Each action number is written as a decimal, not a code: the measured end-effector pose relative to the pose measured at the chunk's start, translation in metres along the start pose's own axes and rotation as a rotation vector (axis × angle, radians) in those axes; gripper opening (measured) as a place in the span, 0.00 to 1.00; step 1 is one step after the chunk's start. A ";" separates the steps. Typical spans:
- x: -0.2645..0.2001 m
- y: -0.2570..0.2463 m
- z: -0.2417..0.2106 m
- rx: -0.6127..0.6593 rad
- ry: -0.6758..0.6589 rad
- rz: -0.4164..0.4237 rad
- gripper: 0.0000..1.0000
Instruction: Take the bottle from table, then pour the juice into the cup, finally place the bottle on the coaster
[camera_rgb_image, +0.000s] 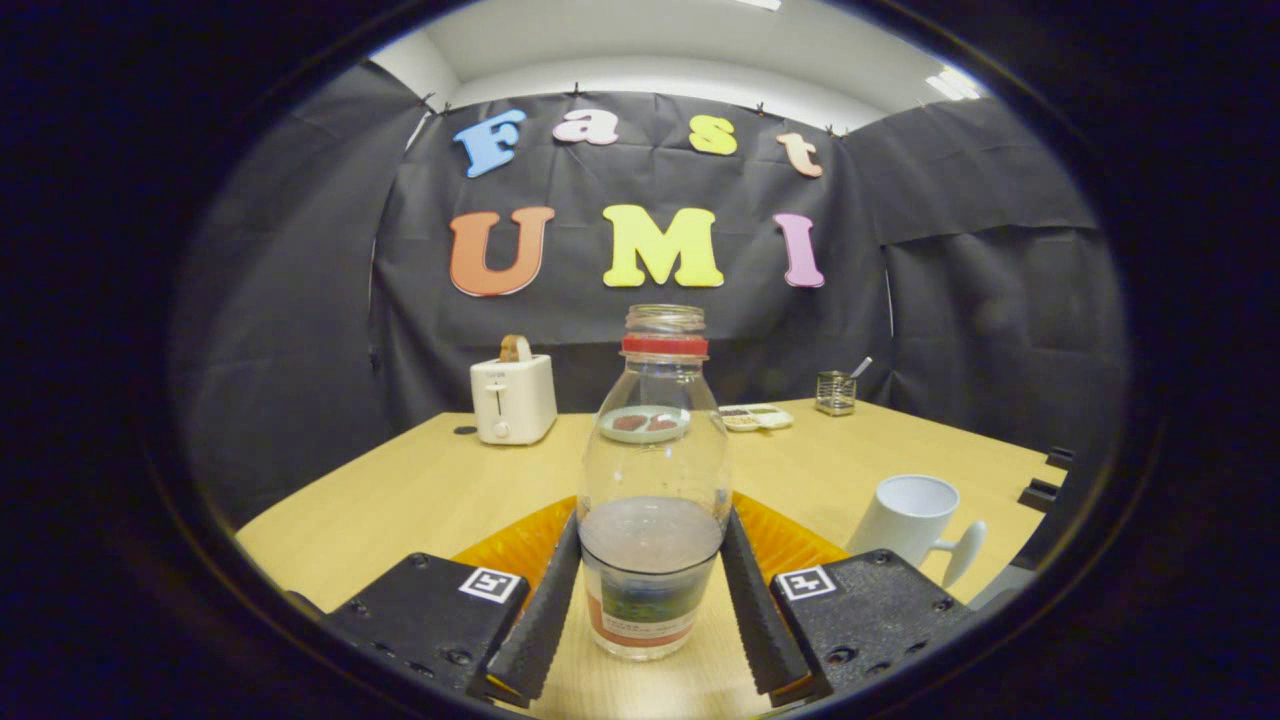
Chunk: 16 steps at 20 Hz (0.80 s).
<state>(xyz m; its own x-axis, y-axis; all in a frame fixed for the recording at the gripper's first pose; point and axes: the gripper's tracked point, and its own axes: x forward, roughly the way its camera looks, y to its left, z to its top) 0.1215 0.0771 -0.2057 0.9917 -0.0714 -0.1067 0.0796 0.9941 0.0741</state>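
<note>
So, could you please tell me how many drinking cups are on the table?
1: the mug stands beyond the gripper, right of the bottle held between its fingers. The bottle may hide others.

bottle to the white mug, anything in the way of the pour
Nothing visible does. The clear glass bottle with a red neck band stands between the gripper fingers, which touch its sides. The white ceramic mug sits off to the side with bare wooden table between.
</note>
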 end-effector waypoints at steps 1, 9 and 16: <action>-0.002 0.002 0.006 0.024 -0.001 0.014 0.78; -0.013 0.010 0.032 0.138 0.032 0.076 0.78; -0.018 0.019 0.053 0.302 0.065 0.142 0.78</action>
<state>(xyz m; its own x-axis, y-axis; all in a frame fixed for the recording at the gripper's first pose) 0.1102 0.0927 -0.1498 0.9873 0.0813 -0.1363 -0.0234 0.9240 0.3817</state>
